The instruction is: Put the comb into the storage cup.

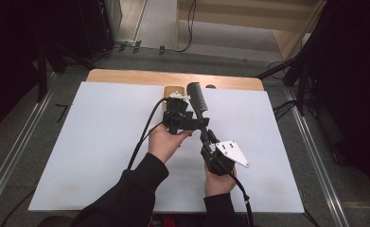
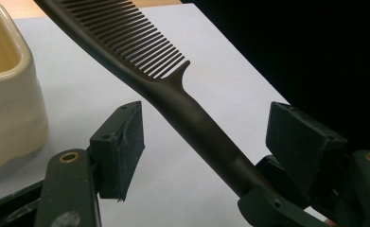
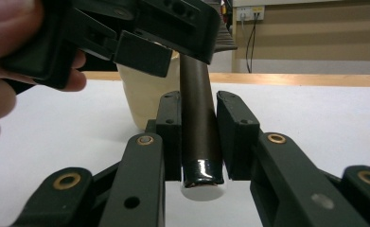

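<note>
Clamping the dark comb [image 3: 198, 118] by its handle, the right gripper [image 3: 199, 137] grasps it while the left gripper [image 2: 206, 142] stands spread around it.

Pressing from both sides, the right gripper's pads pinch the round handle close to its butt end, with the comb rising away from them toward the cream container [image 3: 145, 99]. The left gripper's jaws stand wide apart on either side of the handle, just below the comb's teeth, and neither pad touches it. In the high view the comb [image 1: 198, 101] sits above the white sheet [image 1: 92, 142] near the table's middle, teeth end pointing away from the person, just beside the cream container [image 1: 172, 89] at the far edge. The person's left hand [image 1: 166, 141] and right hand [image 1: 219, 182] hold the grippers close together.
</note>
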